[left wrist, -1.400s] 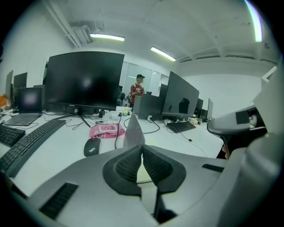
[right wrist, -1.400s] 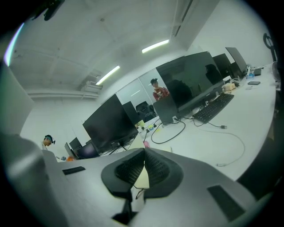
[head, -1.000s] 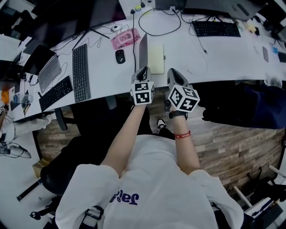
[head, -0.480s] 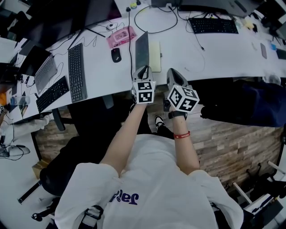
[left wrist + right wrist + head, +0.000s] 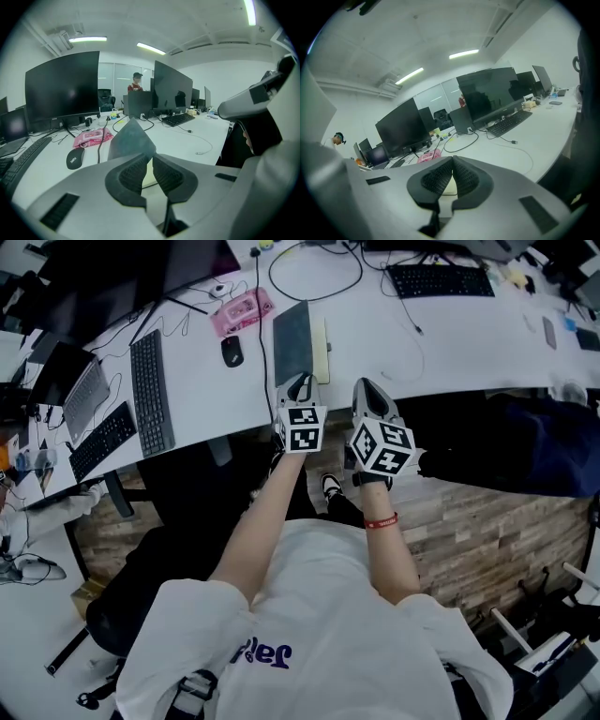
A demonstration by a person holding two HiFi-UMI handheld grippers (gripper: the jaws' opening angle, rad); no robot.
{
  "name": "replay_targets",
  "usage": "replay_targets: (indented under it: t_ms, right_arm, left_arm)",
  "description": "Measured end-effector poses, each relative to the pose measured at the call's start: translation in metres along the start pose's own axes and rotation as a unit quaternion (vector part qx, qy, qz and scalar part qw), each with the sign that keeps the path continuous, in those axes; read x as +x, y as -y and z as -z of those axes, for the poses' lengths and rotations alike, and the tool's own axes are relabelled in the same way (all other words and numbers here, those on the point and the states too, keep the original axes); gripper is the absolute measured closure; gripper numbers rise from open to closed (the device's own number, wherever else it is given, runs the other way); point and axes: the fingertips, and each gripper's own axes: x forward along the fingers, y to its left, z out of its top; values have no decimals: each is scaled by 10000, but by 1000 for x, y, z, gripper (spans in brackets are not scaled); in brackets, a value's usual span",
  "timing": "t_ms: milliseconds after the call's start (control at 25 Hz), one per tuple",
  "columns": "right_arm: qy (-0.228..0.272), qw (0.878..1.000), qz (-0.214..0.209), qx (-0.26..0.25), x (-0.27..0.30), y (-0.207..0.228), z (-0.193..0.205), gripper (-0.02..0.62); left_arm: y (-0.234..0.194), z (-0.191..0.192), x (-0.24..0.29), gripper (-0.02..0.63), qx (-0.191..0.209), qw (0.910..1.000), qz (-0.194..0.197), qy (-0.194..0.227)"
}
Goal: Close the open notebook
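The notebook lies on the white desk (image 5: 450,343) ahead of both grippers. Its grey cover (image 5: 292,341) leans over the cream pages (image 5: 324,337), leaving a narrow strip of them showing. In the left gripper view the cover (image 5: 131,138) rises tilted, its near corner right at the tips of my left gripper (image 5: 152,155). That gripper's jaws are opening, with a thin gap and the cream page visible through it; the pads do not press on the cover. My left gripper (image 5: 300,382) hovers at the desk's front edge. My right gripper (image 5: 367,388) hangs beside it, shut and empty (image 5: 453,159).
A black mouse (image 5: 231,351) and a pink case (image 5: 240,309) lie left of the notebook, with keyboards (image 5: 150,390) further left. Another keyboard (image 5: 436,279) and a looped cable sit behind. Monitors line the desk's back. A person (image 5: 136,82) stands far off.
The grey cover has swung from standing edge-up to leaning over the cream pages. Both grippers have shifted slightly toward the desk edge.
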Motion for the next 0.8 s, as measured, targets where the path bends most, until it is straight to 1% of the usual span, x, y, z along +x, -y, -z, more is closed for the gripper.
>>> replay_targets:
  t_ms: [120,240,320,480,640,800]
  right_arm:
    - [-73,10000,28,-24,-2,5,2,592]
    - [-112,9998,139,-6,-2,12,5,592]
    - [-124,9996,214,95,-1,14,10,592]
    - [-199,9993,210,250,-4,21,17,592]
    - [-75,9991,357,232,-7,28,16,592]
    - [-36,9985,400,365,-7,33,22,592]
  left_arm:
    - [6,4,5,552,121,9999,24,-34]
    - [11,10,11,552,427,9991,-1,-56]
    - [9,14,13,552,598,9982,-62,-72]
    - [16,18,17,552,665,9977,-54,-92]
    - [18,19,18,552,993,9948,-186,-98]
    - [20,25,22,552,989,9950,-109,-127]
